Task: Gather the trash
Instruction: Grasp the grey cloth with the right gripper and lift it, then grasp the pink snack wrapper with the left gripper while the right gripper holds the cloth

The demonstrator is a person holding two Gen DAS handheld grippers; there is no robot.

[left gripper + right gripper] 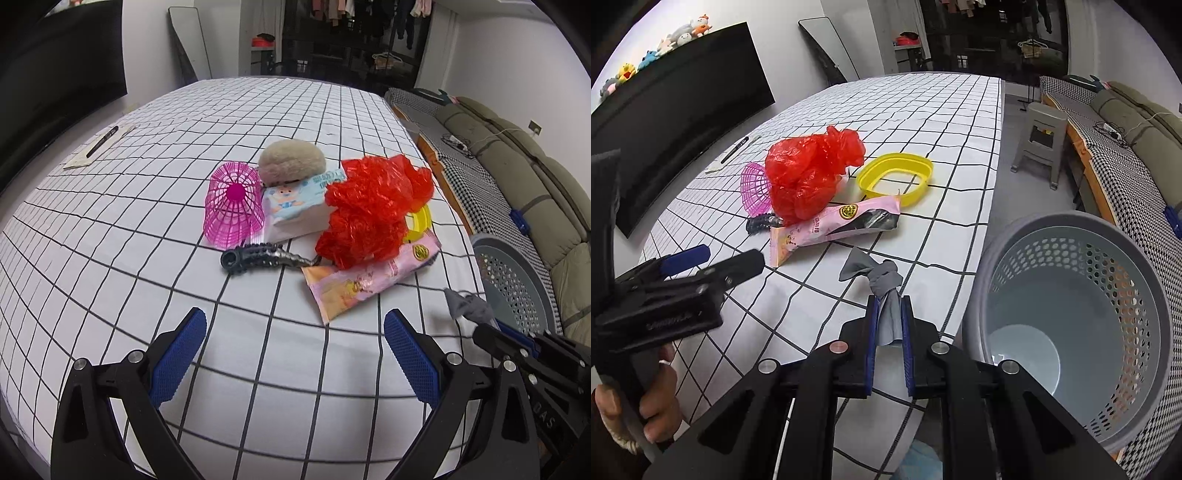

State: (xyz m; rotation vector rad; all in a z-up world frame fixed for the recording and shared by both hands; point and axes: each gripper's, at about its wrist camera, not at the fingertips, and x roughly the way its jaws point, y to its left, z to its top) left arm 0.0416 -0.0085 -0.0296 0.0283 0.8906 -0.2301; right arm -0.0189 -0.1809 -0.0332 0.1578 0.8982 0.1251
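At table's near edge, right gripper (889,325) pinches knotted grey rag (884,295), basket (1082,236) at its 3 o'clock. Left gripper (295,354) spread, idle, red bag (373,210) at 12. Carry step; next, likely swing over rim, release.

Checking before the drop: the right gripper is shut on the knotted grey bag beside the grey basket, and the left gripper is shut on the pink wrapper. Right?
Not quite. The left gripper is open and holds nothing; the pink wrapper lies on the table ahead of it, as the left wrist view shows. The right gripper is indeed shut on the knotted grey bag beside the grey basket.
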